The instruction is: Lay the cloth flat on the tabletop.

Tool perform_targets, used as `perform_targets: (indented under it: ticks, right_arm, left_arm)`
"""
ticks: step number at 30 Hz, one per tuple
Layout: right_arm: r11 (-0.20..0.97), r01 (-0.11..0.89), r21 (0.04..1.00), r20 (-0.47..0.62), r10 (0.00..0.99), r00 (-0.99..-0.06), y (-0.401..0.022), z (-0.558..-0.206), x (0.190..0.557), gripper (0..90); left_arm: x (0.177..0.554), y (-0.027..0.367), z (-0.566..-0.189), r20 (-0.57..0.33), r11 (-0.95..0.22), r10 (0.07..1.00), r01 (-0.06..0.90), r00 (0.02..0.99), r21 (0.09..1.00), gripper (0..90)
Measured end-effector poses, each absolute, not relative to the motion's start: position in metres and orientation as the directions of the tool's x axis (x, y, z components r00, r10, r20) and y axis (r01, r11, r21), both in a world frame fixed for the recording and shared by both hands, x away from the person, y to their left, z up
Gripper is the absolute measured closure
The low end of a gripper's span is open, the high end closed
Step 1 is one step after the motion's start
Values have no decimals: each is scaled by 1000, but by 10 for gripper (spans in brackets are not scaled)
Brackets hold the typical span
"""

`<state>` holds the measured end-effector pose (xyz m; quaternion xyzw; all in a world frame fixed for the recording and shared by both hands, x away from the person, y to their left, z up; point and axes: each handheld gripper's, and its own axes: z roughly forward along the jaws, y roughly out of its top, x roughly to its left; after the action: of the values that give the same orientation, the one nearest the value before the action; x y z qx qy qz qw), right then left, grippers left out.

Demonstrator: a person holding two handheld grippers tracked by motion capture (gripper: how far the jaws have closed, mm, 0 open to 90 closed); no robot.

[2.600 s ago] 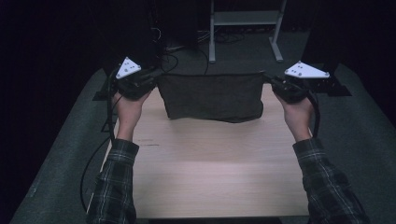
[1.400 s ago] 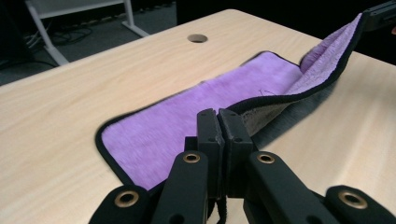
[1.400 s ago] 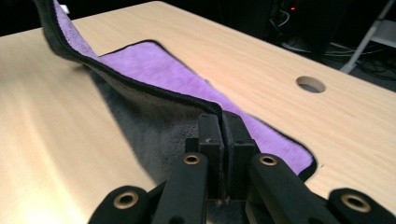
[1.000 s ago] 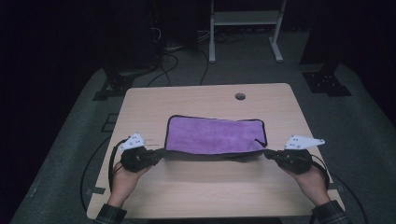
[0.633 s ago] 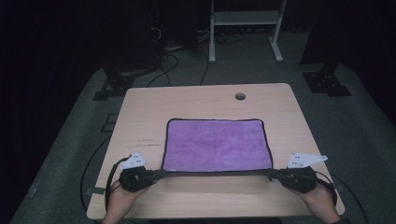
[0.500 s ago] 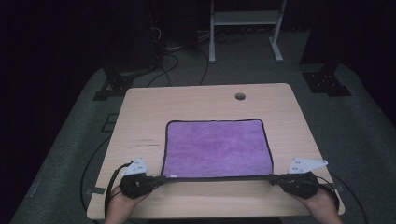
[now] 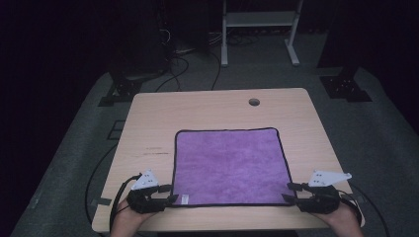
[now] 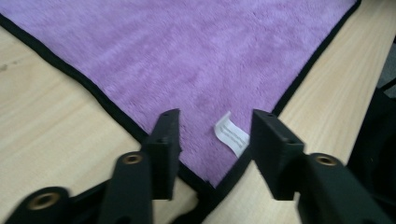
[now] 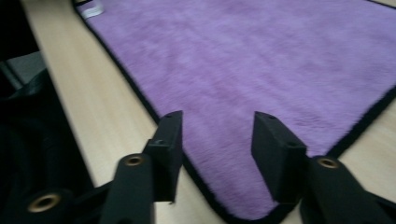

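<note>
purple cloth (image 7: 230, 165) laid flat on surface (image 7: 153, 123) | left gripper (image 8: 212, 135) jaws spread over near corner | right gripper (image 9: 215, 135) jaws spread likewise

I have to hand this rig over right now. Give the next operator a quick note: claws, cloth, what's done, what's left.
Left claw: open, jaws either side of the purple cloth's near-left corner, by its white tag.
Right claw: open, at the near-right corner.
Cloth: flat and spread, purple side up, in the middle of the table.
Done: cloth laid out and released.
Left: probably just draw both claws back, or fold it if that follows.
</note>
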<state>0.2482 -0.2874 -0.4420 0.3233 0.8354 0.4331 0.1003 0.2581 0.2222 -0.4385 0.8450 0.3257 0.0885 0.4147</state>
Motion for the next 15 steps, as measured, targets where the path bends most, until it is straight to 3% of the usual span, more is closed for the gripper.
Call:
perform_targets:
  ticks: [3,11,15]
  right_arm:
    - [382,490,783,120,681,-723,-291,-443,261,366]
    - [306,552,775,118,788,-604,-304,-445,299,209]
    - [284,577,766,107,829,-549,-312,-451,318,134]
  left_arm:
    - [265,220,-439,-104,-438,638,470,763,766,374]
    - [287,218,-441,-71,-429,673,467,736,773,203]
    - [300,217,-441,-47,-423,696,461,716,780,156]
